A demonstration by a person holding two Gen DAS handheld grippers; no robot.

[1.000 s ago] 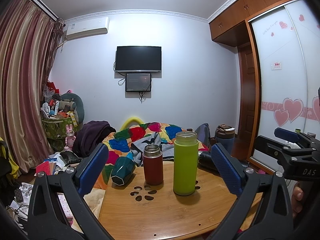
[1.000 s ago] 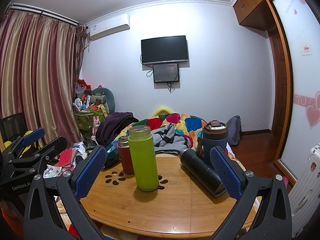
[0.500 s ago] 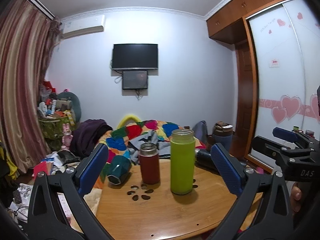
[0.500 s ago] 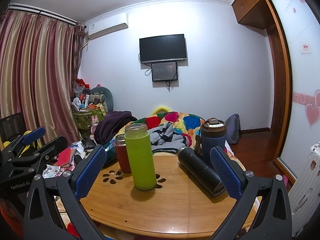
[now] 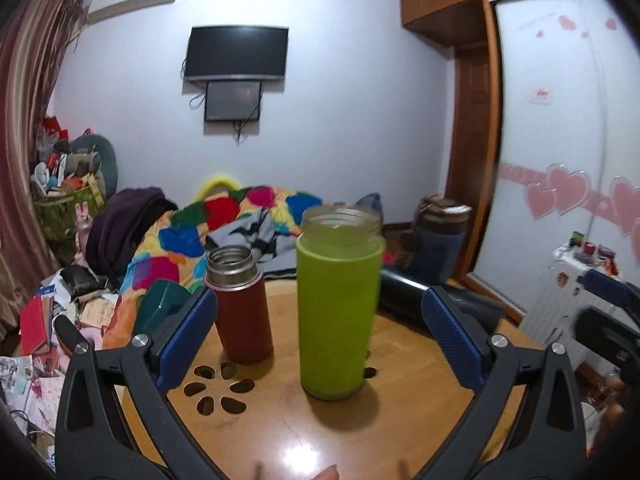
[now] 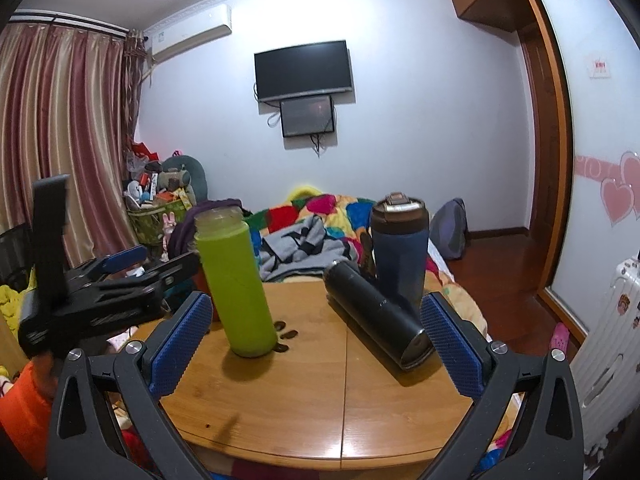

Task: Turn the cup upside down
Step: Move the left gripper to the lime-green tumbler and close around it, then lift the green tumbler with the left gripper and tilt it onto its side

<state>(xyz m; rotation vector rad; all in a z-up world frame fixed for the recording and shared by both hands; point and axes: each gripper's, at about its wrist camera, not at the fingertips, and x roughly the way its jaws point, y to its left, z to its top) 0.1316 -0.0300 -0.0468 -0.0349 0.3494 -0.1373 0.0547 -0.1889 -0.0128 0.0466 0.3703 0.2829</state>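
A tall green cup (image 5: 338,304) stands upright, mouth up, on the round wooden table (image 5: 360,432); it also shows in the right wrist view (image 6: 236,284). My left gripper (image 5: 320,336) is open and empty, its blue pads (image 5: 186,336) level with the green cup's sides and close to it. A red cup (image 5: 240,306) stands upright just left of it. My right gripper (image 6: 316,344) is open and empty, held back over the table's front. In the right wrist view the left gripper (image 6: 120,276) reaches in from the left beside the green cup.
A black flask (image 6: 378,316) lies on its side on the table's right half, with a dark blue lidded tumbler (image 6: 400,248) upright behind it. A teal cup (image 5: 160,310) lies at the table's left edge. A bed with a colourful quilt (image 6: 316,216) is behind the table.
My left gripper has moved forward toward the green cup, which now looms larger between its pads. The right gripper has drifted slightly closer to the table. The cups have not moved.
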